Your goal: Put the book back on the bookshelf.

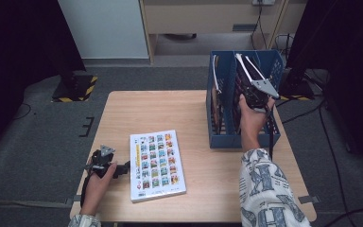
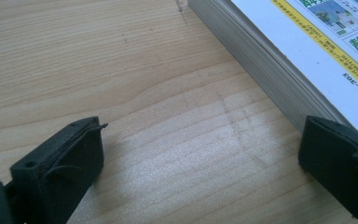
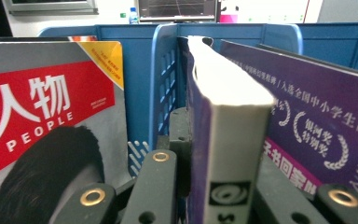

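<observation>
The right tool [image 3: 223,186] is clamped on a purple book [image 3: 228,140], its jaws pressing both faces near the spine end, and the book stands upright inside the blue file rack [image 1: 244,94] at the far right corner of the tabletop [image 1: 194,113]. The grip sits on one narrow end of a fairly thick book, so the far end could swing or sag if it is lifted out. In that case the cover might scrape the blue divider [image 3: 165,79] just to its left or catch the neighbouring purple volume [image 3: 317,121] leaning close on the other side. A magazine with a red cover [image 3: 46,121] stands in the next slot beyond the divider. It should stay clear unless the rack itself gets dragged, and a sideways pull on a tight book could well shift or tip that light plastic rack. A straight pull along the slot looks safest.

The left tool [image 2: 200,158] rests low near the front left corner of the tabletop with its jaws spread wide and nothing between them. A second book with a white picture-grid cover [image 1: 157,163] lies flat near the front edge, and its page edge sits just beside the right-hand jaw, seemingly not quite touching. If that tool closes where it is, it would pinch only air. If it pushes in level, it may shove the flat book across the wood rather than get a jaw under it.
</observation>
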Tool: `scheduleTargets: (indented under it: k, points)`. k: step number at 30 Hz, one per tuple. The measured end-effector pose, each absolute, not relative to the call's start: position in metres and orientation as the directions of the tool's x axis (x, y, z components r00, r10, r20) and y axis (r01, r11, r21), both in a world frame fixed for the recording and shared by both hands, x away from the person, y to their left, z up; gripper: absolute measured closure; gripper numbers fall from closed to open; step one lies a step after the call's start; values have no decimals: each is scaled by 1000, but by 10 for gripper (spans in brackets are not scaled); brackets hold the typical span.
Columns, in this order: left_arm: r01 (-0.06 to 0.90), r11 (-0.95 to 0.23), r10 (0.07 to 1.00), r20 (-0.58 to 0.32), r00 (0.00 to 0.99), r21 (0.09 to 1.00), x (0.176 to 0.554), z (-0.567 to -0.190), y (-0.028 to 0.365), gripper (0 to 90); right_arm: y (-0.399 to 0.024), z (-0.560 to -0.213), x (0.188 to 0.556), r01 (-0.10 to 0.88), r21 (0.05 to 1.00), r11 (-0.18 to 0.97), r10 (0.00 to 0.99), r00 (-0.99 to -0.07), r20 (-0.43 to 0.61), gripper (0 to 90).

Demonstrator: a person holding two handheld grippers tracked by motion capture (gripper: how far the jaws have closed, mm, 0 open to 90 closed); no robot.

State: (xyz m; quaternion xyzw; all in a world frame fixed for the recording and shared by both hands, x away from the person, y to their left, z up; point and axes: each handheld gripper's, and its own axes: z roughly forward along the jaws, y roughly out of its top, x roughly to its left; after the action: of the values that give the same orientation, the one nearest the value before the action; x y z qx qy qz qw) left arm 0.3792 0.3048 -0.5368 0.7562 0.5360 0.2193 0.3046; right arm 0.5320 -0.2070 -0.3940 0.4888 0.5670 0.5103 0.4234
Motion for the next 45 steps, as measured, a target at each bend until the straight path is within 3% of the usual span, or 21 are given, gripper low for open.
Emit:
scheduleTargets:
  k: [12, 23, 33, 45]
  points:
    - [677, -240, 944, 6, 329, 696, 379, -537, 305, 0, -198, -393, 528, 149, 988, 30, 977, -215, 3, 763]
    - [677, -240, 945, 6, 328, 696, 379, -537, 305, 0, -199, -395, 517, 175, 984, 11, 974, -224, 29, 506]
    - [677, -239, 945, 6, 327, 696, 379, -537, 305, 0, -203, -398, 498, 194, 981, 15, 970, -239, 32, 345]
    - [677, -239, 945, 7, 327, 696, 379, -537, 305, 0, -213, -406, 473, 210, 977, 21, 969, -246, 32, 311]
